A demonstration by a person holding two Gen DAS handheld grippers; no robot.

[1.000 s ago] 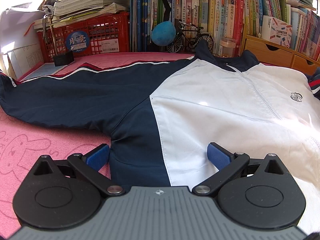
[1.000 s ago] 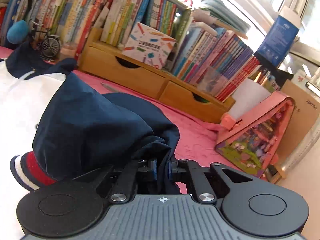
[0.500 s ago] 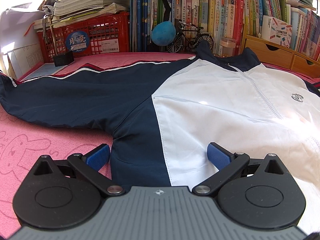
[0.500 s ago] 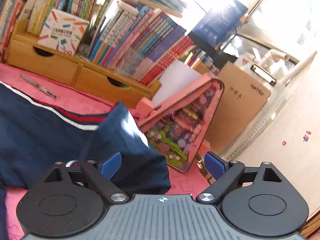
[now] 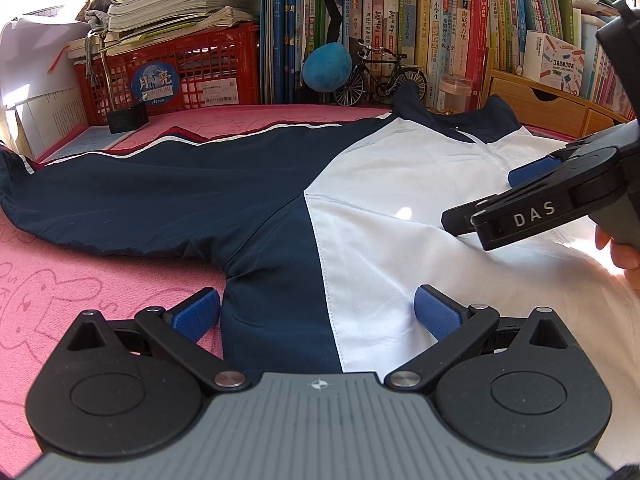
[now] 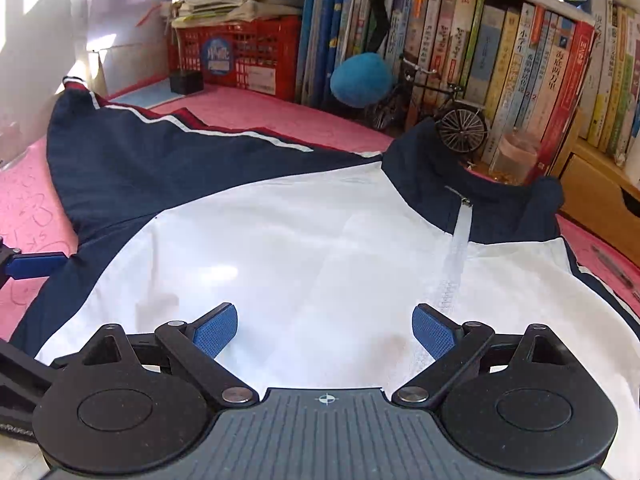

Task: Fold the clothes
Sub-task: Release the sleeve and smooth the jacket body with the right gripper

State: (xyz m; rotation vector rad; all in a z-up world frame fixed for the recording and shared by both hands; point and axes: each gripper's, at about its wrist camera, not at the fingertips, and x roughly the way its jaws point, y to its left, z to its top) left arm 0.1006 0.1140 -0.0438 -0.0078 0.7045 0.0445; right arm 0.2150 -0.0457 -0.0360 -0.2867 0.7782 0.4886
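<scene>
I see both grippers released, empty: left gripper [image 5: 316, 312] over track jacket [image 5: 360, 208] hem (navy side panel), right gripper [image 6: 325, 330] over its white chest

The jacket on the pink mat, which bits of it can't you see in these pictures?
- Bottom hem of the jacket: hidden behind each of the tongs' bodies, both views.
- Its right-hand sleeve: cut off by the right wrist view's edge; covered by the right tongs in the left wrist view.
- Chest badge: covered by the right tongs, left wrist view.
- Far cuff: too small and distorted at the frame edge.
</scene>
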